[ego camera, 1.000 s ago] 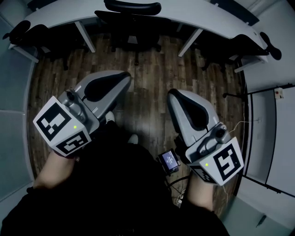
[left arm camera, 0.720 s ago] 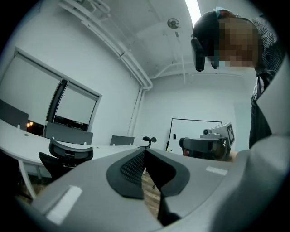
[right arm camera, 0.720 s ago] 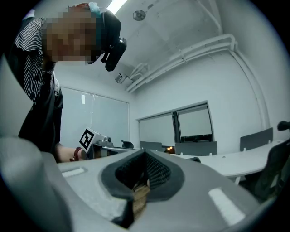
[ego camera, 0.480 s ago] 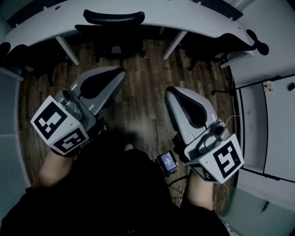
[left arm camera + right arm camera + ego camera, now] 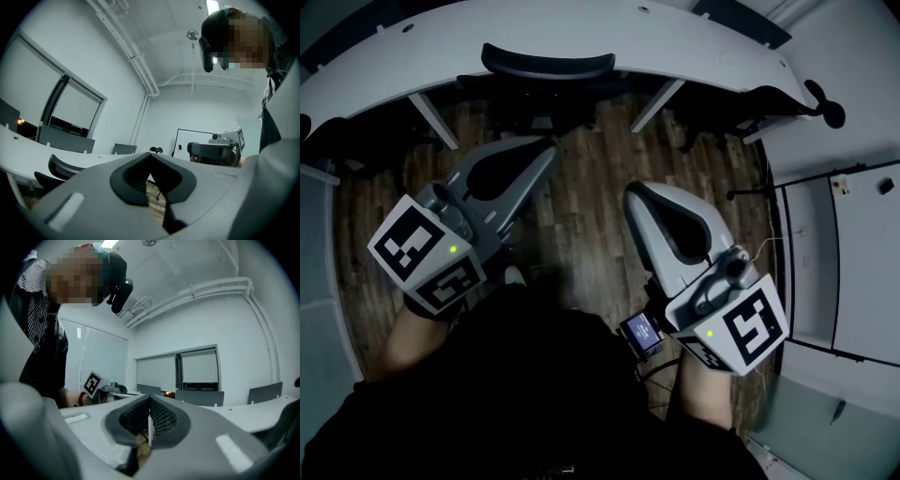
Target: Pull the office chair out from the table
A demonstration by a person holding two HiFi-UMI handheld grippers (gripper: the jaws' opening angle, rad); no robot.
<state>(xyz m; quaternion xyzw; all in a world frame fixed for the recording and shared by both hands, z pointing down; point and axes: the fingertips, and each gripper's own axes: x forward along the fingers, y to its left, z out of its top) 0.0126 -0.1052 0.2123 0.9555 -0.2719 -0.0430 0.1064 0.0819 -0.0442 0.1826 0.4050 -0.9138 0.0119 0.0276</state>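
Note:
A black office chair (image 5: 547, 66) stands tucked under the curved white table (image 5: 581, 28), only its headrest and upper back showing in the head view. My left gripper (image 5: 544, 148) is held out over the wooden floor, short of the chair and apart from it, jaws shut with nothing between them. My right gripper (image 5: 631, 198) floats beside it, a little further back, also shut and empty. In the left gripper view the closed jaw tips (image 5: 151, 156) meet, with the chair's back (image 5: 60, 166) low at the left. The right gripper (image 5: 150, 400) likewise shows its jaws pressed together.
More black chairs sit under the table at the right (image 5: 778, 98) and left (image 5: 323, 131). White table legs (image 5: 431, 120) flank the chair. A white cabinet (image 5: 834, 253) lines the right side. Wooden floor (image 5: 581, 216) lies between me and the table. A small device (image 5: 642, 332) hangs at my waist.
The table and the chair have come nearer in the head view as I walk up. Both grippers travel forward with me, still shut.

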